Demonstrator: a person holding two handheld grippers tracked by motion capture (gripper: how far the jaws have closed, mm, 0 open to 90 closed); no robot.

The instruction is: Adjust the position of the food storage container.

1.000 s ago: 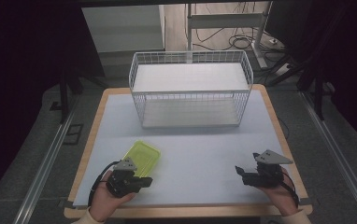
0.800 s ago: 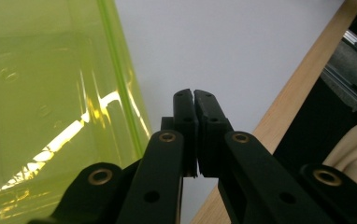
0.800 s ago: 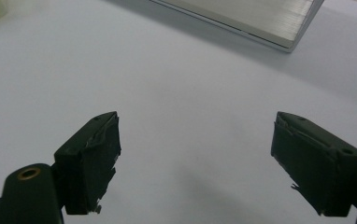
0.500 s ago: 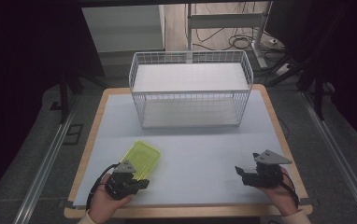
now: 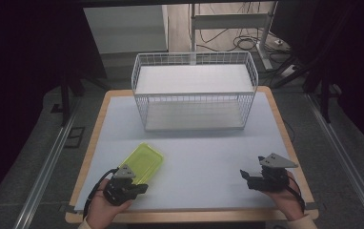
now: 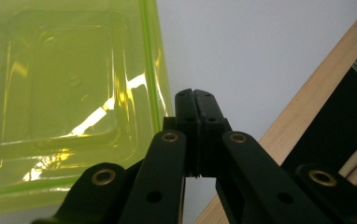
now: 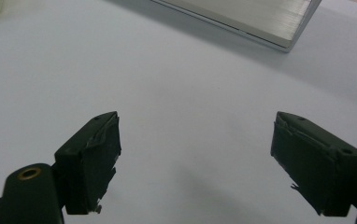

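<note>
The left gripper (image 5: 142, 188), jaws pressed together on nothing, has drawn back toward the table's near edge, leaving the yellow-green container (image 5: 143, 162) flat on the white mat (image 5: 208, 152) just beside its tips. The right gripper (image 5: 245, 176) stays spread wide over bare mat, well apart from the wire basket (image 5: 194, 98). The retreat suggests a release or an approach reset.

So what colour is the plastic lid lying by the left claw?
Translucent yellow-green; the plastic lid shows best in the left gripper view.
</note>
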